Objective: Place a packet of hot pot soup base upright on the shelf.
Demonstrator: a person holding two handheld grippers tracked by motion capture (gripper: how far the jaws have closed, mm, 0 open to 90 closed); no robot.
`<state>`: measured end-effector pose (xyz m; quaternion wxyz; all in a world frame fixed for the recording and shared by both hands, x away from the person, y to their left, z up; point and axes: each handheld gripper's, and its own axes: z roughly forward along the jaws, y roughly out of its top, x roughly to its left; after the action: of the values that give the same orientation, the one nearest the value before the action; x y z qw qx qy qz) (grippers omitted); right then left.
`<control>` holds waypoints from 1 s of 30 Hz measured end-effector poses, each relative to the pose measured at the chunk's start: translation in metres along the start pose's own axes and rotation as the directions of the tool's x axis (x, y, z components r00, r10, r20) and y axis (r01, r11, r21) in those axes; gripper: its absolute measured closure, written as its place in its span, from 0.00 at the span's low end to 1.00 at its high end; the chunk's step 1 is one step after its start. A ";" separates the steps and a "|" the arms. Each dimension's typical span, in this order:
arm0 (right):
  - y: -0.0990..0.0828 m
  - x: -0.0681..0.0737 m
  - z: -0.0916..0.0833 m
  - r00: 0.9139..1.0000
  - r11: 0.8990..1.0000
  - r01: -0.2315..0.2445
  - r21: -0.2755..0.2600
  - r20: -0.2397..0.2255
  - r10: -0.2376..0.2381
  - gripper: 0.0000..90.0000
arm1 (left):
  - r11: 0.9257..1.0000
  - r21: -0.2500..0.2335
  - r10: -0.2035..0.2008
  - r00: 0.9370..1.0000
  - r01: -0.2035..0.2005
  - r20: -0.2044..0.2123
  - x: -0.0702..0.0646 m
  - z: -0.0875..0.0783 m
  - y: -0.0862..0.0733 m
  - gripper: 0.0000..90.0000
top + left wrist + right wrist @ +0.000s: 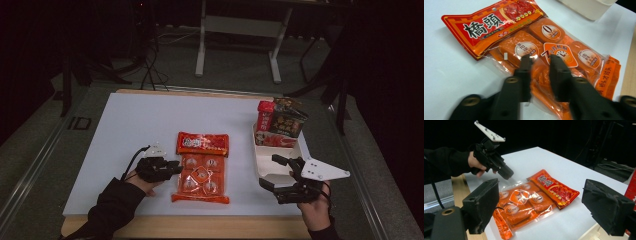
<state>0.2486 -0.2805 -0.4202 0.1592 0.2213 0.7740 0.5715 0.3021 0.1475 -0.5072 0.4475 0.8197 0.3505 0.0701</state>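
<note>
In the high view, at the lower left, a black sleeve (112,205) comes in from the bottom edge. The hand holds the left gripper (172,167), which points right at the left edge of the orange packet (202,168). In the left gripper view its jaws stand a narrow gap apart above the clear part of the packet (541,50), with wrinkled film between them. The pads are not pressing on it, so nothing is held. In the right gripper view the left gripper (507,175) hangs at the upper left of the frame, its tip just over the near corner of the packet (529,200).

At the lower right of the high view the right gripper (276,174) sits with its jaws wide apart and empty, at the near end of the white tray (265,162). In its own view the two black pads stand at the far left and far right of the frame, with the packet lying between them farther off.

The packet lies flat near the middle of the white table (135,125), its red header toward the top of the frame and four round labels showing through the film.

Farther up, at the right, a red box (265,116) and a dark box (288,120) stand in the far end of the tray.
</note>
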 end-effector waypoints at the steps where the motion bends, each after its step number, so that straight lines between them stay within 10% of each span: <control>1: 0.000 0.000 0.000 1.000 1.000 0.002 0.000 0.001 -0.002 0.16 | 1.000 0.005 0.009 1.000 -0.009 -0.014 -0.001 -0.001 0.001 0.77; 18: 0.000 0.001 -0.001 0.999 1.000 0.027 -0.009 0.017 -0.027 0.17 | 0.997 -0.027 -0.075 0.997 0.074 -0.033 0.018 -0.004 0.015 0.45; 30: -0.001 0.001 -0.005 0.999 0.999 0.024 -0.037 0.025 -0.023 0.15 | 0.993 -0.024 -0.114 0.990 0.112 -0.087 0.042 0.010 0.024 0.41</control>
<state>0.2450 -0.2836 -0.4194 0.1797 0.2160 0.7637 0.5812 0.3502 0.1590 -0.5025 0.4426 0.7904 0.4152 0.0838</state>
